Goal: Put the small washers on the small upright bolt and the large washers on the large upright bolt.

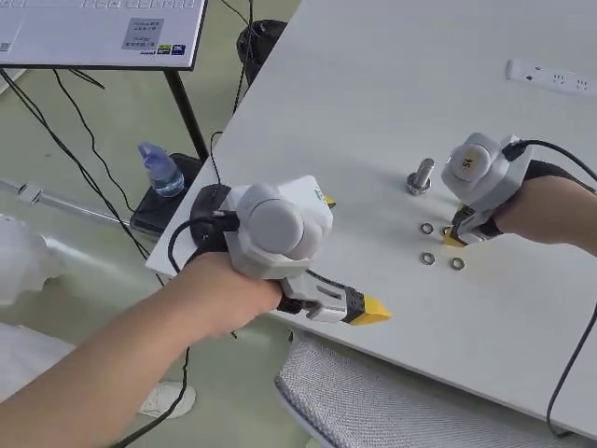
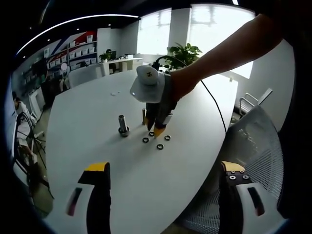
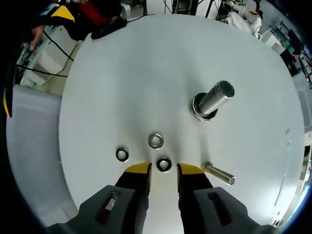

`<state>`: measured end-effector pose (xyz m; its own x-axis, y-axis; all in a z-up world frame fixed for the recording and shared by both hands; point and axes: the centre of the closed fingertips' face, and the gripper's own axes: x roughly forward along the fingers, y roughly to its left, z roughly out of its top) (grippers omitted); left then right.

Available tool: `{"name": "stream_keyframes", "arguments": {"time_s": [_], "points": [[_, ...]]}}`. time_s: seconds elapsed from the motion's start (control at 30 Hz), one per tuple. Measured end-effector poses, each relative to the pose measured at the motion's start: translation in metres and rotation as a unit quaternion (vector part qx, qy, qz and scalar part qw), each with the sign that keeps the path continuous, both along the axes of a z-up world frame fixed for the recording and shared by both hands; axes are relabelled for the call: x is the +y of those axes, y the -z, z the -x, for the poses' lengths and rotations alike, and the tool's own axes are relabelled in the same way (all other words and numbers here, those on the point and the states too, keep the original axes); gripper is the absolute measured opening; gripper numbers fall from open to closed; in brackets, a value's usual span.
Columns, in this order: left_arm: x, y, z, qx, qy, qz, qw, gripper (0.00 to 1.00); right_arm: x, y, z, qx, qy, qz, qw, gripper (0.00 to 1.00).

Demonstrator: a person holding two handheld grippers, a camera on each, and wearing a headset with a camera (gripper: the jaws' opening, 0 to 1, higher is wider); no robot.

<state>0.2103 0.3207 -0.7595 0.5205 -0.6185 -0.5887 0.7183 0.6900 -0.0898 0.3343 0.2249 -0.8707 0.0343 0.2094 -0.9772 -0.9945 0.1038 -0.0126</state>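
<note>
The large upright bolt (image 3: pixel 212 100) stands on the white table (image 3: pixel 122 73), and the thin small bolt (image 3: pixel 219 174) stands beside my right finger. My right gripper (image 3: pixel 164 169) points down at the table, jaws a little apart, with one small washer (image 3: pixel 164 164) lying between the tips and untouched. Two more washers (image 3: pixel 156 140) (image 3: pixel 122 154) lie just ahead. The head view shows the right gripper (image 1: pixel 455 235) among the washers (image 1: pixel 427 259), below the large bolt (image 1: pixel 420 175). My left gripper (image 2: pixel 164 170) hovers wide open and empty at the table's near edge.
A mesh chair back (image 1: pixel 373 401) sits under the table's near edge. A laptop (image 1: pixel 103 33) on a stand, a water bottle (image 1: pixel 160 170) and cables are on the floor side to the left. A white power strip (image 1: pixel 550 79) lies far right on the table.
</note>
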Motion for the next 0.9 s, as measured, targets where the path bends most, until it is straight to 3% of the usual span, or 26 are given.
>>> {"name": "stream_keyframes", "arguments": {"time_s": [0.23, 0.9], "points": [[-0.0019, -0.0021, 0.0001, -0.002, 0.000, 0.004, 1.0000, 0.92, -0.0018, 0.0003, 0.0003, -0.001, 0.001, 0.001, 1.0000, 0.16], [-0.0006, -0.0002, 0.0040, -0.001, 0.002, -0.004, 1.0000, 0.89, 0.0013, 0.0013, 0.0017, -0.003, 0.016, 0.008, 0.9998, 0.15]]}}
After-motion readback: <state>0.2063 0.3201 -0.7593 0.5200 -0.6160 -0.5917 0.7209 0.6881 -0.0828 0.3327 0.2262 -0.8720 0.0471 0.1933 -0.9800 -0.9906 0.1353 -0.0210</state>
